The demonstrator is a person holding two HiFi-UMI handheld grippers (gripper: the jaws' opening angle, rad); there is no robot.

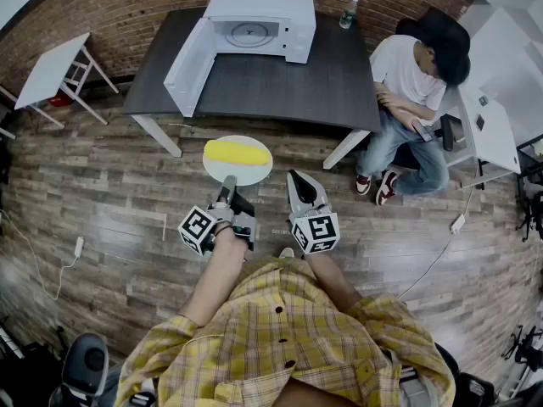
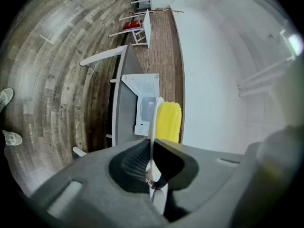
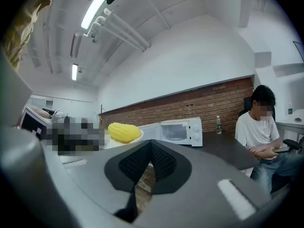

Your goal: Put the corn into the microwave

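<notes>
- Corn (image 1: 236, 152): lay on a white plate (image 1: 254, 173), carried in the air short of the desk's (image 1: 280, 87) near edge.
- Left tool (image 1: 227, 183): clenched on the plate's rim.
- Right tool (image 1: 299, 181): closed, empty.
- Microwave (image 1: 259, 25): stood at the desk's far edge, door open, cavity empty.
- Remaining, by judgement: approach and loading.
- Legible writing: none; the bottle (image 1: 348, 13) label was too small to read.

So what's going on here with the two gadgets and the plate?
A person in a yellow checked shirt holds a hand-held gripper in each hand. The left gripper is clamped on the rim of a white plate carrying a cob of corn. The right gripper is shut and empty beside it. Ahead, a microwave sits on a dark table with its door open; the corn is not in yet. Another person sits by the table.
</notes>
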